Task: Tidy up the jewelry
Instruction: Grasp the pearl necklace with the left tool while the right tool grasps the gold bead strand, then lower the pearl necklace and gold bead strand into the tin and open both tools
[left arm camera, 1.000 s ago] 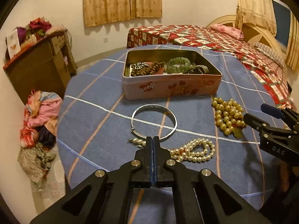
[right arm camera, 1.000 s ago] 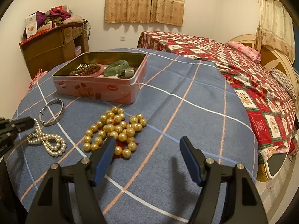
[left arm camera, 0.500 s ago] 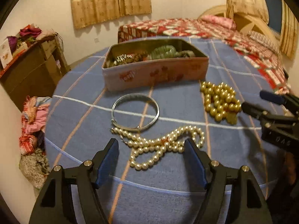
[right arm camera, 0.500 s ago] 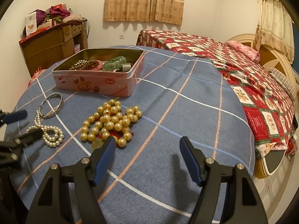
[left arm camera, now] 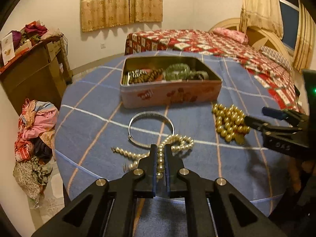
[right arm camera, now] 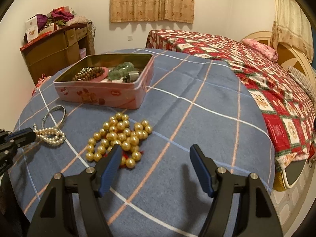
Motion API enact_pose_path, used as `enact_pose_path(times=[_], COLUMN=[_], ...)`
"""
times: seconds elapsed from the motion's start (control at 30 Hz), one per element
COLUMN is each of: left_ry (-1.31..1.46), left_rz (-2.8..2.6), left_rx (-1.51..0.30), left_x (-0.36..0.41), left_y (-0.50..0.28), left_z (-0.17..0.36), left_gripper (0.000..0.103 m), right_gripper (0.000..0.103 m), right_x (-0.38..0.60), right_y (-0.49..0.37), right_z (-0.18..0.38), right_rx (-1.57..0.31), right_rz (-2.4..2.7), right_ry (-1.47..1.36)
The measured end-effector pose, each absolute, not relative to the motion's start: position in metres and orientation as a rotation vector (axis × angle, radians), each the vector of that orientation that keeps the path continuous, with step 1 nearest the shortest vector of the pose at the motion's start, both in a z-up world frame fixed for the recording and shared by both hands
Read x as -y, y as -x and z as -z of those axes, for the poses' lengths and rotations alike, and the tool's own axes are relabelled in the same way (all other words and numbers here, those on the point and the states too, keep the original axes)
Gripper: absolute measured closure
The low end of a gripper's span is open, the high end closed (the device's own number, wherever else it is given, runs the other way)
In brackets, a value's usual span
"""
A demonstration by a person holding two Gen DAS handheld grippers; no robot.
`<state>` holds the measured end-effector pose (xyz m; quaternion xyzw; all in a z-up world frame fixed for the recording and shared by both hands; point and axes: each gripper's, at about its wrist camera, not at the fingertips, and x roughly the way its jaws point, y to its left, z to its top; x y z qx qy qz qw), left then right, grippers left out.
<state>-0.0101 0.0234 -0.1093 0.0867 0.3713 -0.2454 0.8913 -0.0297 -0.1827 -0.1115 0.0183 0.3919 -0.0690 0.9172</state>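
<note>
Risk: left gripper (left arm camera: pixel 160 154) jaws, just closed, pinch one strand of pearl necklace (left arm camera: pixel 173 144); loops trailing ahead may snag silver bangle (left arm camera: pixel 151 128). Right gripper (right arm camera: pixel 155 158) jaws spread, empty.

Two grippers: the left gripper (left arm camera: pixel 160 148) and the right gripper (right arm camera: pixel 156 154). One pink tin box (right arm camera: pixel 102 93) at upper left of the right wrist view. On the cloth lie one silver bangle (left arm camera: pixel 151 127), one white pearl necklace (left arm camera: pixel 177 142) and one strand of large gold beads (right arm camera: pixel 120 136).
</note>
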Motion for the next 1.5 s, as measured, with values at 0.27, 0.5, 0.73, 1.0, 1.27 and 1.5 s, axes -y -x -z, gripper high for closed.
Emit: enact_pose_path(times=[0.27,0.5,0.73,1.0,1.27,1.5], left_ry=[-0.129,-0.106,-0.092,-0.099,-0.11,-0.128], left_rz=[0.503,0.505,0.5,0.513,0.5,0.499], left_rx=[-0.741,-0.72,-0.688,-0.659,-0.62,-0.568], left_x=[-0.033,-0.039,-0.043,-0.039,-0.035,-0.026], left_y=[0.006,0.004,-0.002,-0.006,-0.017,-0.028], left_z=[0.094,0.086,0.072,0.06,0.042,0.02], left_gripper=[0.098,0.098,0.098,0.098,0.098,0.098], right_gripper=[0.038,0.079,0.091,0.091,0.091,0.092], right_x=[0.16,0.161,0.167,0.176,0.177,0.175], right_y=[0.005,0.003,0.02,0.017,0.018,0.01], right_z=[0.113,0.124,0.096,0.075,0.049,0.02], right_rx=[-0.85,-0.912,-0.799,-0.755,-0.705,-0.642], right_rz=[0.059,0.024,0.056,0.059,0.066,0.067], right_ry=[0.025,0.037,0.038,0.01,0.047,0.084])
